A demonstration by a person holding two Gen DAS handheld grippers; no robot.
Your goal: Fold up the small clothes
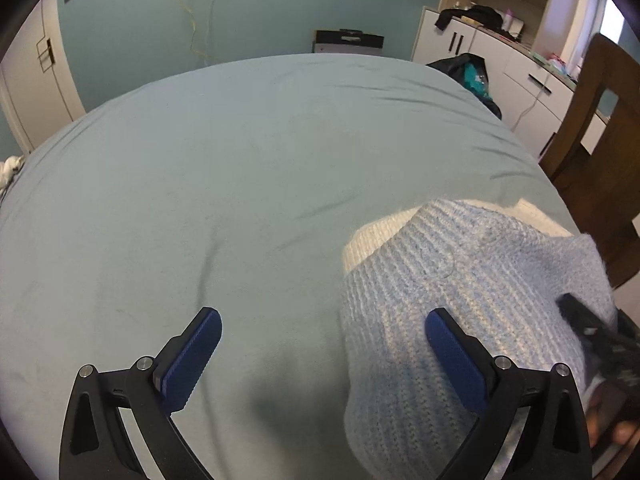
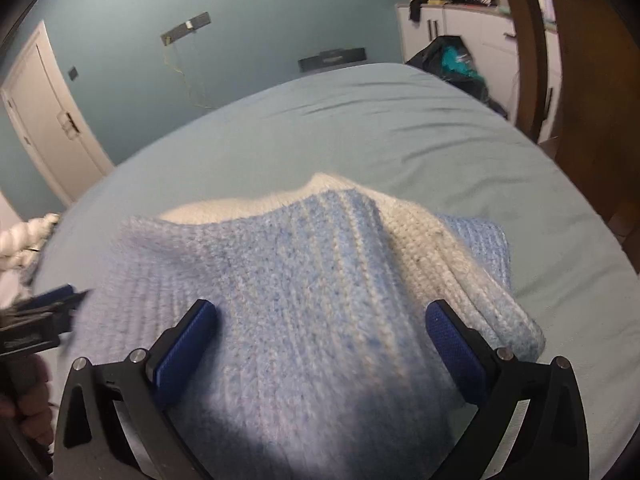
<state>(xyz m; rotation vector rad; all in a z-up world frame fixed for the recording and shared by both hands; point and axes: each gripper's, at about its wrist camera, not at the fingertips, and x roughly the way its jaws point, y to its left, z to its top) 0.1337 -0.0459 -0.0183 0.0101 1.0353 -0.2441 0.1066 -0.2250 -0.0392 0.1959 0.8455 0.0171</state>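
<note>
A small light-blue knitted sweater (image 2: 304, 280) with a white ribbed band lies folded on the bed (image 2: 400, 128). In the left wrist view the sweater (image 1: 460, 280) lies at the lower right. My left gripper (image 1: 320, 320) is open and empty, above the sweater's left edge, its right finger over the knit. My right gripper (image 2: 320, 312) is open and empty, straddling the sweater from above. The right gripper also shows, blurred, at the right edge of the left wrist view (image 1: 592, 332). The left gripper shows at the left edge of the right wrist view (image 2: 52, 304).
The bed is covered by a pale green sheet (image 1: 240, 160). A wooden chair (image 1: 600, 128) stands at the right side. White cabinets (image 1: 500, 52) and a dark bag with teal cloth (image 1: 472, 72) stand beyond the bed. White fabric (image 2: 24, 240) lies at the left.
</note>
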